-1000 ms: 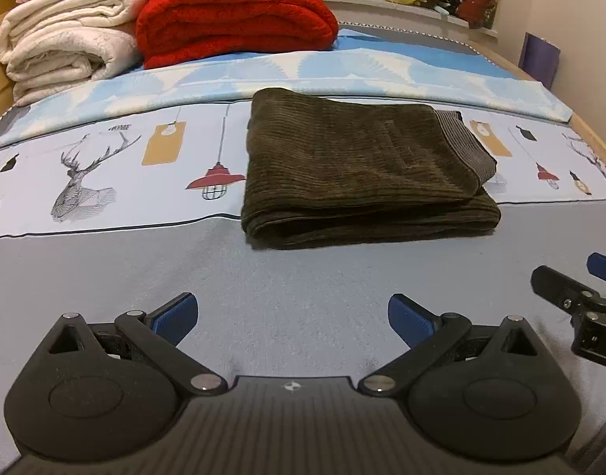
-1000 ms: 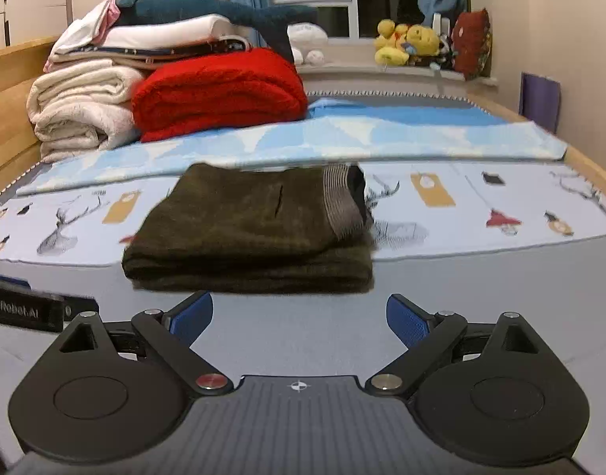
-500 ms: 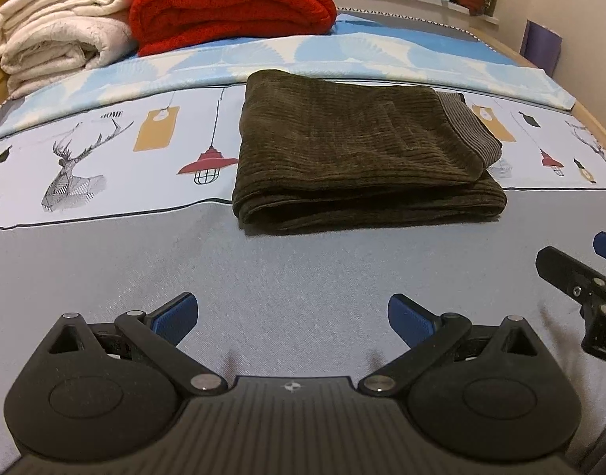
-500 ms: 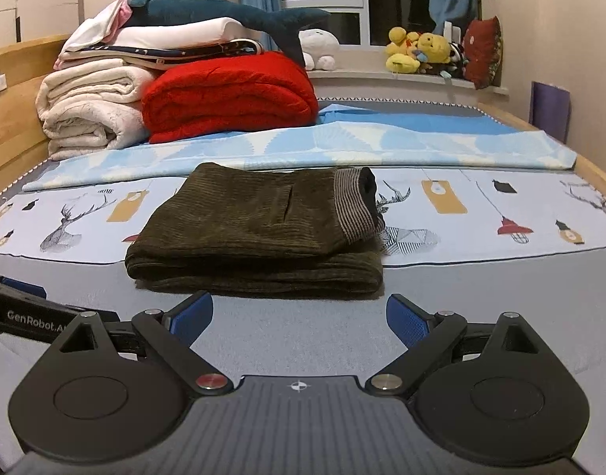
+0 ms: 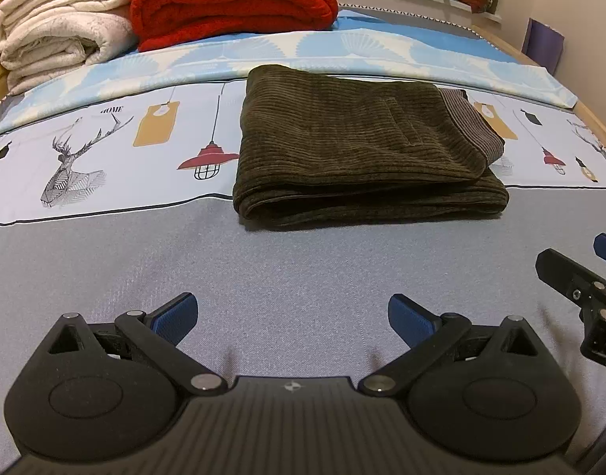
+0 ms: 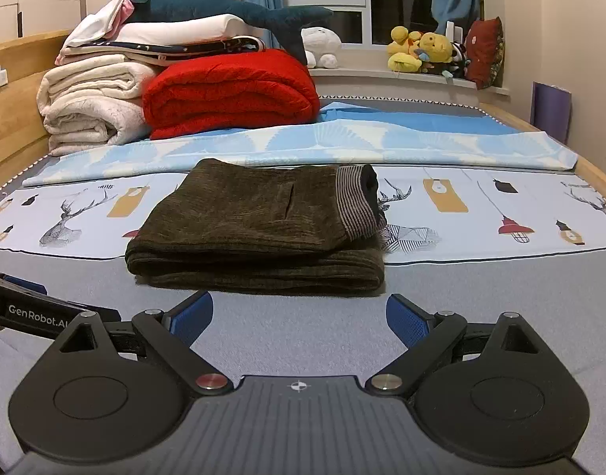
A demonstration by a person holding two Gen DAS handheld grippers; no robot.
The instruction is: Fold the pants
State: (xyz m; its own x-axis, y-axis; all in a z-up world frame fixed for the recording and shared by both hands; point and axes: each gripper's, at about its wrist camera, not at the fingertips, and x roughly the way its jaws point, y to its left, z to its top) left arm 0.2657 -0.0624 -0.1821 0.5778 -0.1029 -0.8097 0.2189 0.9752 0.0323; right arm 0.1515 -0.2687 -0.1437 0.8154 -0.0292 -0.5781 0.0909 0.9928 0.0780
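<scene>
both tools [image 5: 291, 320] [image 6: 299, 316] agape, empty, short of folded pants [image 5: 362, 150]

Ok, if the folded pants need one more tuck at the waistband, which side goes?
Probably right: the right hand-held gripper is open and nearest the pants, its right finger below the waistband end.

Looking ribbed and soft: dark olive corduroy pants [image 5: 358, 146], striped knit waistband [image 6: 354, 202]. Appearing matt and finely woven: grey printed cotton bedsheet [image 5: 303, 273]. Showing plush, fluffy pile: folded red fleece blanket [image 6: 231, 91]. Gleaming smooth: light wooden bed frame [image 6: 10, 118].
</scene>
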